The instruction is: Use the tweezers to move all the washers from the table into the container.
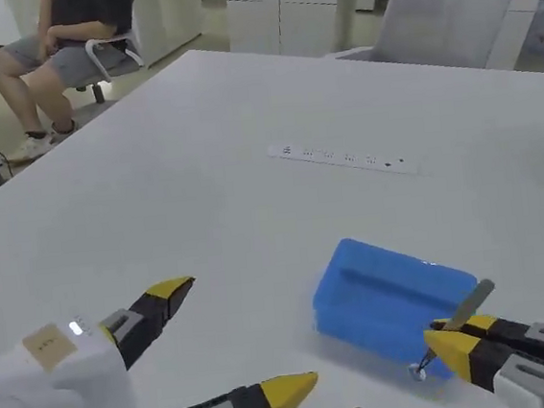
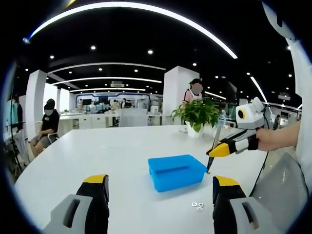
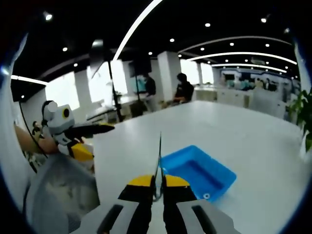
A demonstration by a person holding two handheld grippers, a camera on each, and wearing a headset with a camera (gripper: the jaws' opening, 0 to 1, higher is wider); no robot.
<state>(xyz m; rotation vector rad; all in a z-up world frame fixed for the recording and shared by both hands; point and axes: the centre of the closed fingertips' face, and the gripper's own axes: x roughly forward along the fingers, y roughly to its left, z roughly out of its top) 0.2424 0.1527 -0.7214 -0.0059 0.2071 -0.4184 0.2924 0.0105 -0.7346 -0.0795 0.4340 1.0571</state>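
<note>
Tweezers (image 1: 476, 298) are pinched in the right gripper (image 1: 448, 334), its yellow-tipped jaws squeezed together on them partway along. The back end sticks up behind the jaws and the tips point down at the near edge of the blue container (image 1: 376, 286). There's a tiny shiny speck right at the tips, but honestly I can't tell if it's a washer or just glare. The container sits open side up on the white table (image 1: 201, 172). In the left gripper view a little cluster of washers (image 2: 197, 205) lies on the table just in front of the container, near its front corner and not touching it. In the head view one of them lies on the table between the two grippers, close to the bottom edge. The left gripper (image 1: 232, 341) hangs over the table to the left of the container, well apart from it, with its jaws spread wide. Beyond the container a power strip (image 1: 345, 156) runs flush across the tabletop. A person (image 1: 63, 36) sits on a chair off the far left corner of the table, and a grey office chair (image 1: 466, 12) stands at the far side. The left gripper view also catches a potted plant (image 2: 197, 114) on the table past the container.
</note>
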